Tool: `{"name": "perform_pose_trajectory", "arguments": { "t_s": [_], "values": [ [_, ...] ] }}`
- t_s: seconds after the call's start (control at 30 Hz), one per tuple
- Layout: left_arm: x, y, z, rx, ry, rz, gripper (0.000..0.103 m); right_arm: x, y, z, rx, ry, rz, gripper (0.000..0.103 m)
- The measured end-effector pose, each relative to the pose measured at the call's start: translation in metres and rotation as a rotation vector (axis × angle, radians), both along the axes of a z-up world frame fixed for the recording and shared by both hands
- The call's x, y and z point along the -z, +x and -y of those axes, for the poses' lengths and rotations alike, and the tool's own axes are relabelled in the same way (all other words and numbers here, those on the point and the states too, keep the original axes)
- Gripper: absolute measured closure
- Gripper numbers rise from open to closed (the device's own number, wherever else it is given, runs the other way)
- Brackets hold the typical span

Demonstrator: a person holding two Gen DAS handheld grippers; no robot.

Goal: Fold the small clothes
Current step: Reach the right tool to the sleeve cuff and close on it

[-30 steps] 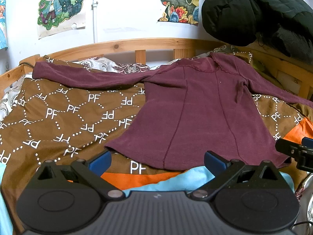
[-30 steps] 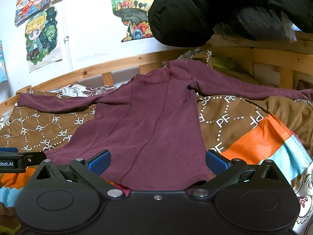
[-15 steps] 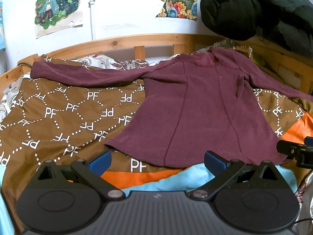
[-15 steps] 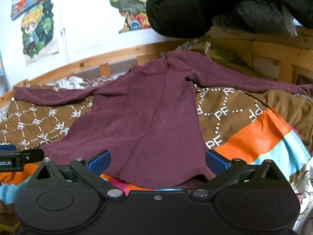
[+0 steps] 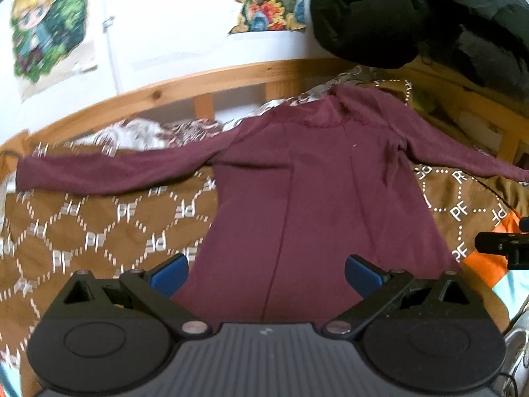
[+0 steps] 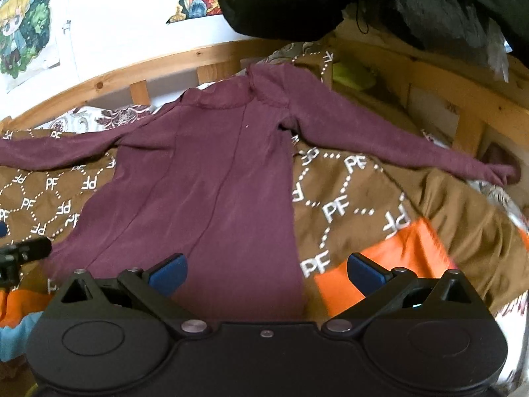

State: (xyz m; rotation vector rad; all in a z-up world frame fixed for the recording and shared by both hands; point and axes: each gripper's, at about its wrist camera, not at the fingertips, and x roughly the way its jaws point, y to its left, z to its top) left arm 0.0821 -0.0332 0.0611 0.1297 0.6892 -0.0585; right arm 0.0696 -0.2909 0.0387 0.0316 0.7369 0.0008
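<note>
Left wrist view: the maroon long-sleeved top lies flat on the brown patterned blanket, collar toward the wooden bed rail, hem toward the near edge of the bed.
Sleeves: both are stretched out sideways, toward the left and right edges of the blanket, likely spread so the top can be folded cleanly.
Left gripper: jaws wide apart, holding nothing, poised over the hem on the left half of the top.
Right gripper: also spread and empty, straddling the right side edge of the top near the hem corner.
Reason for the poses: each gripper looks lined up to take a hem corner.
Progress: no fold made yet.
Clutter: a black jacket sits at the far right corner, clear of the top.
</note>
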Motion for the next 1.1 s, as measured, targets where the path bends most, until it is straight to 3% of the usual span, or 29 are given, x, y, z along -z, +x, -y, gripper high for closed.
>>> {"name": "perform_pose_trajectory", "arguments": {
  "t_s": [0.17, 0.33, 0.47, 0.67, 0.87, 1.0, 1.07, 1.1],
  "values": [
    [-0.016, 0.025, 0.03, 0.017, 0.073, 0.035, 0.001, -0.008, 0.028, 0.027, -0.003, 0.004, 0.01, 0.0],
    [0.003, 0.056, 0.052, 0.017, -0.018, 0.029, 0.001, -0.007, 0.052, 0.065, 0.053, 0.016, 0.047, 0.0],
    [0.038, 0.079, 0.069, 0.031, -0.068, -0.015, 0.001, -0.004, 0.054, 0.114, 0.184, 0.038, 0.165, 0.0],
    [0.079, 0.091, 0.093, 0.072, -0.087, -0.066, 0.001, 0.014, 0.05, 0.202, 0.497, 0.116, 0.302, 0.001],
    [0.09, 0.09, 0.099, 0.066, -0.084, -0.093, 0.001, 0.029, 0.066, 0.264, 0.696, 0.201, 0.343, 0.019],
    [0.086, 0.081, 0.097, 0.035, -0.072, -0.095, 0.001, 0.039, 0.086, 0.284, 0.766, 0.177, 0.338, 0.025],
    [0.085, 0.076, 0.096, 0.016, -0.082, -0.098, 0.001, 0.042, 0.096, 0.291, 0.784, 0.193, 0.337, 0.038],
    [0.085, 0.073, 0.096, 0.01, -0.093, -0.097, 0.001, 0.043, 0.098, 0.294, 0.795, 0.194, 0.342, 0.053]
  ]
}}
